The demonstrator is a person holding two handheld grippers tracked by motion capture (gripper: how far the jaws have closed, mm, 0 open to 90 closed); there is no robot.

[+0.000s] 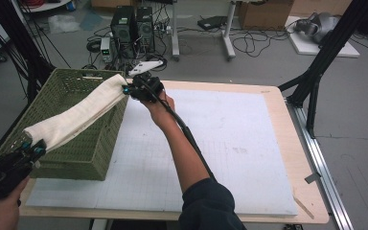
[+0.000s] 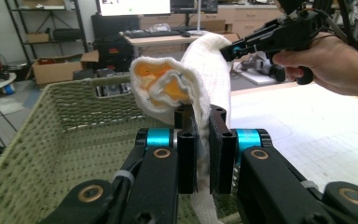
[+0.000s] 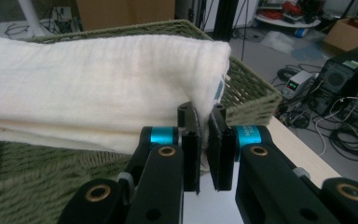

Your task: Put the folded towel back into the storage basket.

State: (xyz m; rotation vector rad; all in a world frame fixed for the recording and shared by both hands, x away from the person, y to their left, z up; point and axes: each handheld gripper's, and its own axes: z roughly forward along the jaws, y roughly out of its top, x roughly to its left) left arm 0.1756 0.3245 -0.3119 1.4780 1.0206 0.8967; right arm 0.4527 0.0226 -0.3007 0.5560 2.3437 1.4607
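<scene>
Both grippers pinch one folded white towel (image 1: pixel 76 115). The left gripper (image 1: pixel 31 149) is clamped on the near end, and the right gripper (image 1: pixel 127 89) is clamped on the far end. The towel stretches between them, up in the air over the green basket (image 1: pixel 84 163). It sags a bit in the middle. I think the job is to lay it inside the basket. To do that well, keep both ends level, bring both down together, and let go only when the towel rests on the bottom.
</scene>
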